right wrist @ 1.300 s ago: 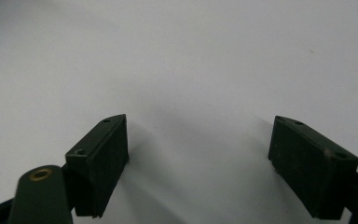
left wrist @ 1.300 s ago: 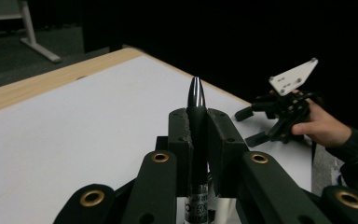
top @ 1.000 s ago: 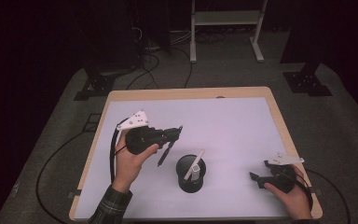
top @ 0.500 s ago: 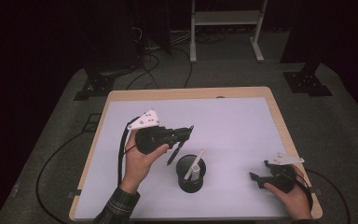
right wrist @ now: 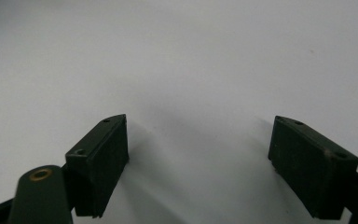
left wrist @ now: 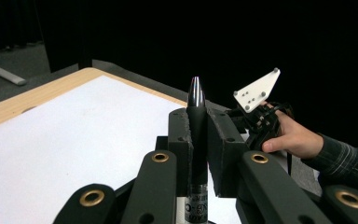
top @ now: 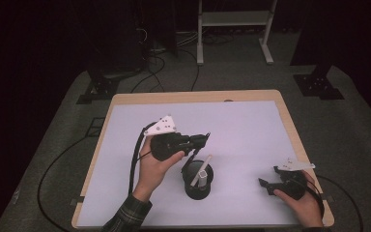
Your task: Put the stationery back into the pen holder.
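- Black plastic pen (left wrist: 196, 135), slim, with a glossy pointed tip: light, stiff and slippery; best gripped mid-barrel.
- Left gripper (left wrist: 196, 140) holds it clamped, above the black round pen holder (top: 198, 180).
- Right gripper (right wrist: 200, 163) rests on the white table (top: 251, 130), jaws apart.

Left tool (top: 199, 141) above black cup (top: 197, 178)

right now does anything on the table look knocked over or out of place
Nothing stands out. The black pen holder stands upright on the white table with one light pen leaning in it. The left gripper clamps a black pen; the right gripper sits open, low over the table.
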A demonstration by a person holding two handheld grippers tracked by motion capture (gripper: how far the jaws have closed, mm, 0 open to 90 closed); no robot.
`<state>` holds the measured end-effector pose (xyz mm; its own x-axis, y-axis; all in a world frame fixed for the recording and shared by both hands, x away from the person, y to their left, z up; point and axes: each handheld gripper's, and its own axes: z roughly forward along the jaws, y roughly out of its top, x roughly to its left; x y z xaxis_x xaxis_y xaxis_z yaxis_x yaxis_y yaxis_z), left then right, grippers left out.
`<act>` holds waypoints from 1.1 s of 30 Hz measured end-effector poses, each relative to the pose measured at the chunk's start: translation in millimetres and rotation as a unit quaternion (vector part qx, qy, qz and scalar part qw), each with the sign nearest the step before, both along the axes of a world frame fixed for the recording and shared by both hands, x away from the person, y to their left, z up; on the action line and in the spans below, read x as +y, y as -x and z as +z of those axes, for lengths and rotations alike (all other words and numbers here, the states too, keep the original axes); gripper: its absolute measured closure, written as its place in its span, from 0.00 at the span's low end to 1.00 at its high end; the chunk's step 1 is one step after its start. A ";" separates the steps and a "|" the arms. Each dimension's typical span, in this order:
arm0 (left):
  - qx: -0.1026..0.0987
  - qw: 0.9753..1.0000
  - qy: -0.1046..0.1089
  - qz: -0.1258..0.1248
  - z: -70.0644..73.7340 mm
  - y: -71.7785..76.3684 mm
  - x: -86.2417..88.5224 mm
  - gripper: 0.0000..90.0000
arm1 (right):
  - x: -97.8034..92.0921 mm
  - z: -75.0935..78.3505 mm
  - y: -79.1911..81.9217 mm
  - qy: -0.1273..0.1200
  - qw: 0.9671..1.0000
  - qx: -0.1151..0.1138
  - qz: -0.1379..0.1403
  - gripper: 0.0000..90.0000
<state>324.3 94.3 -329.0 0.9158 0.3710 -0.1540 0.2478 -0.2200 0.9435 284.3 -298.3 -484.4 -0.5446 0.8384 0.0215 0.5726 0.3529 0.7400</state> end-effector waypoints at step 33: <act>0.025 0.999 -0.023 0.011 -34.9 -14.7 -10.9 0.89 | -0.1 0.0 0.0 -0.001 1.000 0.000 0.000 0.21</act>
<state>339.0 83.3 -363.9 0.8990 0.3984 -0.1821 0.3002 -0.2576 0.9184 284.3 -298.4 -484.3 -0.5446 0.8384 0.0228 0.5730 0.3521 0.7401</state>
